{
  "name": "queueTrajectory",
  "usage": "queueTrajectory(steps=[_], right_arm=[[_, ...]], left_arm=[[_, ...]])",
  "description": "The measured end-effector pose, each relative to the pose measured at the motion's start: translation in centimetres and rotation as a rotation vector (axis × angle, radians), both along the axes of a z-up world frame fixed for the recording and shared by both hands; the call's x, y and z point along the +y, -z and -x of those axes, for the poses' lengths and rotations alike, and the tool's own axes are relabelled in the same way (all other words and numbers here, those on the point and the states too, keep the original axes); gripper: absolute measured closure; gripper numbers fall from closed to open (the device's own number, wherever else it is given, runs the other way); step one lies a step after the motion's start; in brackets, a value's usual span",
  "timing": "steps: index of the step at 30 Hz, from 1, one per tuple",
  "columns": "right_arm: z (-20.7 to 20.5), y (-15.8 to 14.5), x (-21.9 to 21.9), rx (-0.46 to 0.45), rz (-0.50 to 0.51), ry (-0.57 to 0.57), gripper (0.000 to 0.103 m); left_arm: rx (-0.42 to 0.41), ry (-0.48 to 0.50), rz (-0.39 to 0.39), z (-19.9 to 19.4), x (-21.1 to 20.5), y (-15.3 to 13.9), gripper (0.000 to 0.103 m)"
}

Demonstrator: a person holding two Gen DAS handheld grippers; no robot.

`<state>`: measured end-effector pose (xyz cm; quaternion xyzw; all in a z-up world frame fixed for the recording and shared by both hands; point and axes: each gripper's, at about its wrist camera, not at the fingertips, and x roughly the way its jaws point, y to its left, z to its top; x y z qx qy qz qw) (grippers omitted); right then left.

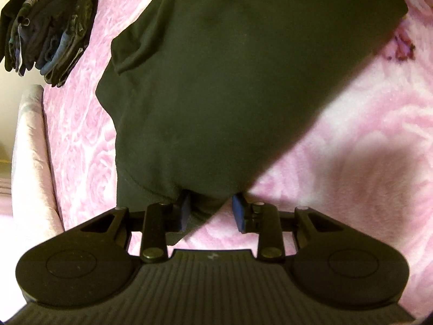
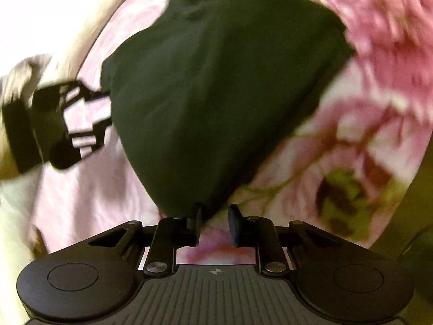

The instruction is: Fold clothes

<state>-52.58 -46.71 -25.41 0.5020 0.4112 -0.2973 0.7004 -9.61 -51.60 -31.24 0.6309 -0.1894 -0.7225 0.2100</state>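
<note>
Across the pink floral blanket (image 1: 351,140) my dark T-shirt (image 1: 216,81) spreads toward twelve o'clock, its hem corners between the parted fingers of my left gripper (image 1: 212,211) and right gripper (image 2: 215,223); I'd clamp both before lifting evenly.

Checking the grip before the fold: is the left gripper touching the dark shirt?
Touching. In the left wrist view the shirt corner lies between the left gripper's open fingers, its cloth against the left finger's blue pad.
</note>
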Motion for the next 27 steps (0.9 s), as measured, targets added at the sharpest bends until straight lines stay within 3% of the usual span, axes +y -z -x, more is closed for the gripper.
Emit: queueTrajectory(steps=[1, 2, 3, 12, 18, 20, 23, 25, 27], right_arm=[[0.0, -0.7, -0.1, 0.017, 0.032, -0.027, 0.064], [-0.2, -1.2, 0.1, 0.031, 0.069, -0.051, 0.032], [-0.4, -1.8, 0.3, 0.041, 0.117, -0.076, 0.022], [-5.5, -4.5, 4.5, 0.103, 0.402, -0.444, 0.02], [-8.4, -2.1, 7.4, 0.175, 0.475, -0.682, 0.02], [-8.5, -1.0, 7.7, 0.207, 0.484, -0.708, 0.02], [-8.0, -0.5, 7.4, 0.296, 0.587, -0.683, 0.024], [-7.5, -0.3, 7.0, 0.331, 0.623, -0.692, 0.031], [-7.1, -0.3, 7.2, 0.339, 0.656, -0.73, 0.031]], left_arm=[[0.001, -0.002, -0.001, 0.0, 0.0, 0.0, 0.075], [0.002, -0.005, -0.003, 0.0, 0.0, -0.1, 0.075], [0.003, -0.01, -0.004, 0.0, 0.0, -0.1, 0.075], [0.005, -0.026, -0.005, 0.2, 0.1, -0.2, 0.075], [0.01, -0.032, 0.012, 0.1, 0.4, -0.3, 0.074], [0.012, -0.035, 0.03, 0.0, 0.7, -0.5, 0.068], [0.037, -0.019, 0.077, -0.2, 1.8, -1.1, 0.053], [0.036, 0.025, 0.109, -0.3, 2.7, -1.1, 0.05], [0.016, 0.084, 0.14, -0.3, 3.4, -0.7, 0.049]])
